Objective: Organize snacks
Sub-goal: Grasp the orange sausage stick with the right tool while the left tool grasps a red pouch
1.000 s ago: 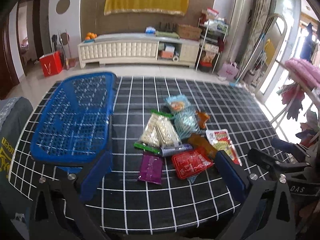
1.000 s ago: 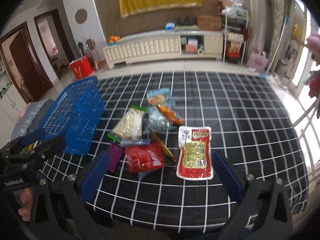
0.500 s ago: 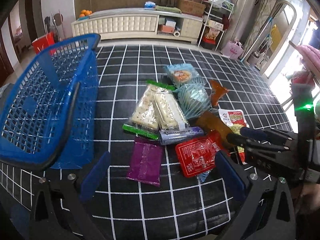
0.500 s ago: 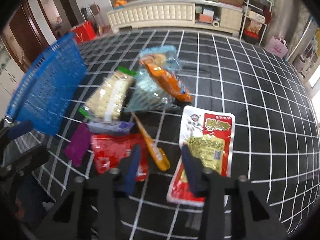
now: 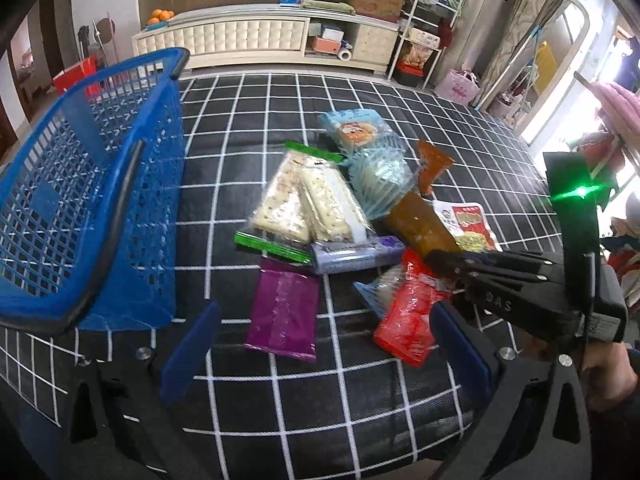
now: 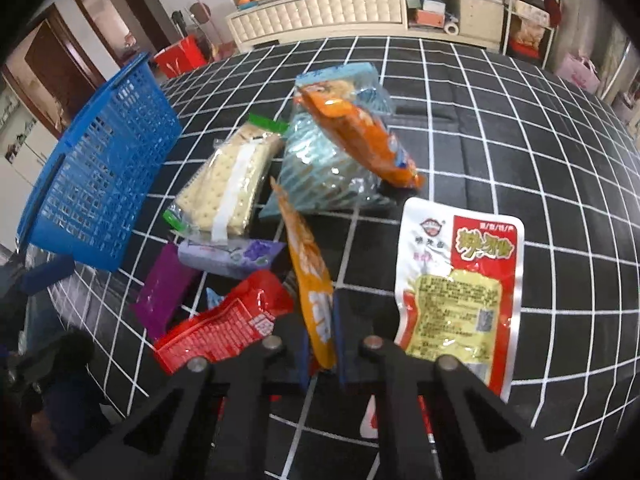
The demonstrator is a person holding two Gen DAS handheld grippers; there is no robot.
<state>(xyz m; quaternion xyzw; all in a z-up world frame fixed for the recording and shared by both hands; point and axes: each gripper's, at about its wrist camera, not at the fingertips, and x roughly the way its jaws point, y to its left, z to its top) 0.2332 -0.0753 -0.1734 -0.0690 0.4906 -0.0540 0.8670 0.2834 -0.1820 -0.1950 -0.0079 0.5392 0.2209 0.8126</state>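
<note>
**One packet gripped, the rest still loose**

One snack has gone from lying free to being held: half a second ago the right gripper point(image 6: 322, 350) stood half-closed over the long orange stick packet point(image 6: 308, 280); now its jaws are clamped on the packet's near end. The left gripper point(image 5: 324, 340) stays wide apart and holds nothing, hovering over the purple packet point(image 5: 284, 312) and red packet point(image 5: 408, 320). That suggests sorting has only begun. Beyond lie the cracker packs point(image 5: 308, 204), blue bags point(image 5: 372, 160) and the red-and-white pouch point(image 6: 456, 280), heaped on the black checked tablecloth point(image 5: 400, 400). The blue basket point(image 5: 80, 184) stands at the left, seemingly with nothing in it. Farther off, a white cabinet point(image 5: 256, 36) lines the wall.
</note>
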